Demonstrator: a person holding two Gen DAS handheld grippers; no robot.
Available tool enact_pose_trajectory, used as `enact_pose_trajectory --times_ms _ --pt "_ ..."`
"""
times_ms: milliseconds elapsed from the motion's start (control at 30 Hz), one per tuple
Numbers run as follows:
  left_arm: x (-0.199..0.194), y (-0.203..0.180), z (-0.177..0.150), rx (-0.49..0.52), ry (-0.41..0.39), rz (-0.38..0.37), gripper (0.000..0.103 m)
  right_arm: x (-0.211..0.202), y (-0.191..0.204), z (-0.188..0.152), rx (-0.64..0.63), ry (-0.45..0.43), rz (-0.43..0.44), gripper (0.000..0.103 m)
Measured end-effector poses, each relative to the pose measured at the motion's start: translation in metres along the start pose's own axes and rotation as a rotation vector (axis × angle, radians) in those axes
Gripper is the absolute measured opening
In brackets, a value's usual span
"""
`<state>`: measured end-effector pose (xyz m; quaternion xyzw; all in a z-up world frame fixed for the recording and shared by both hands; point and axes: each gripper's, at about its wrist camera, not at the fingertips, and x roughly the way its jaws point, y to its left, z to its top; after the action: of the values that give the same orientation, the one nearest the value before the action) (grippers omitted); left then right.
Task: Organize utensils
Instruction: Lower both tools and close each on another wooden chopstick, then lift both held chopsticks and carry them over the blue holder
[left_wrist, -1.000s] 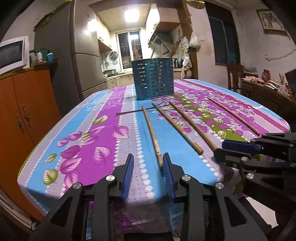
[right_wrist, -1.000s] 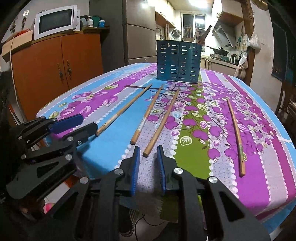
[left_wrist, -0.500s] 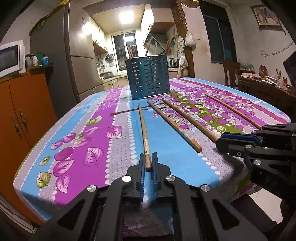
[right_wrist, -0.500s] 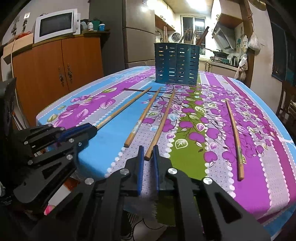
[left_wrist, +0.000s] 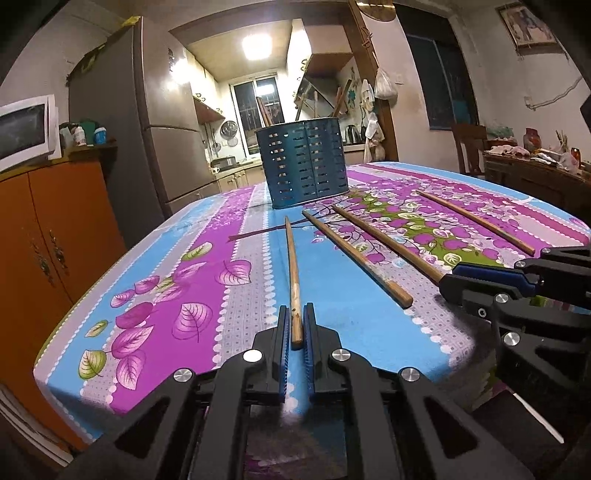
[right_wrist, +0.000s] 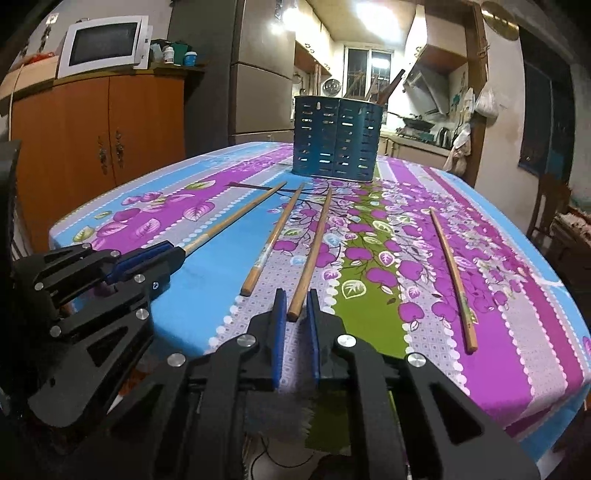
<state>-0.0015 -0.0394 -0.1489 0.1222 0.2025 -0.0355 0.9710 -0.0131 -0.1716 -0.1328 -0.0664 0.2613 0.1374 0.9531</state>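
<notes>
Grasp step: left gripper pinches the leftmost chopstick flat on the tablecloth; right gripper straddles another chopstick (contact unclear); next, lift toward the blue holder

Over the last second the left gripper has closed from wide open onto the near end of the leftmost chopstick. The right gripper has moved forward around the third chopstick's near end, narrower than before.
</notes>
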Motion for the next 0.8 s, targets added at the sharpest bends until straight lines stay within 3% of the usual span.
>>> enact_pose_trajectory --times_ms 600,800 --pt "-0.002 0.005 -0.001 -0.047 -0.023 -0.025 0.007 -0.005 -0.011 -0.002 0.077 0.0 -0.003 0.005" --pt "-0.025 0.005 0.012 -0.014 -0.058 -0.033 0.007 -0.025 -0.018 0.004 0.053 -0.054 -0.016 0.005"
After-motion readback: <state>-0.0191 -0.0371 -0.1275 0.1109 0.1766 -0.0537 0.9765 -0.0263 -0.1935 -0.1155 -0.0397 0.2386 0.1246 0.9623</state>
